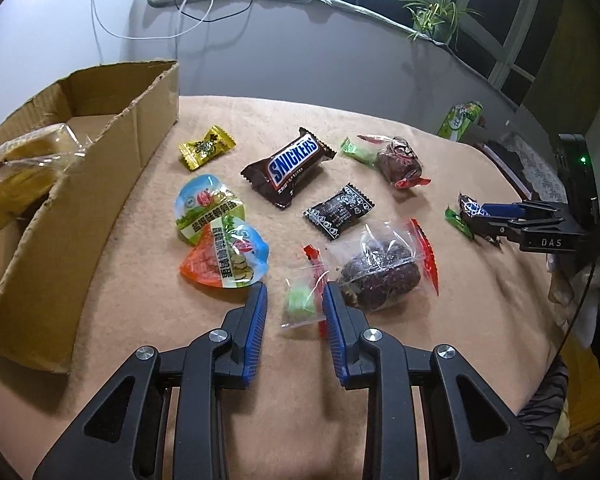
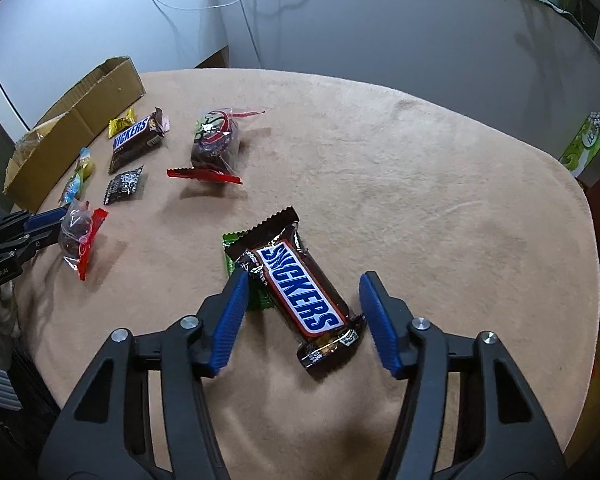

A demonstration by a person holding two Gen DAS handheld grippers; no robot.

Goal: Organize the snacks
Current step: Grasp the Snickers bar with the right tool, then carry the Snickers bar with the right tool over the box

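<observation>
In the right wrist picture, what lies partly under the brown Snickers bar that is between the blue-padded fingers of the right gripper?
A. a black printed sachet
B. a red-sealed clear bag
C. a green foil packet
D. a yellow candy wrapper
C: a green foil packet shows from beneath the upper left end of the brown Snickers bar, between the open fingers of the right gripper.

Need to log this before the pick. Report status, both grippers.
Left gripper nearly shut around small clear packet with green candy. Right gripper open, fingers astride Snickers bar, not gripping. Green wrapper lies partly under the bar.
</observation>
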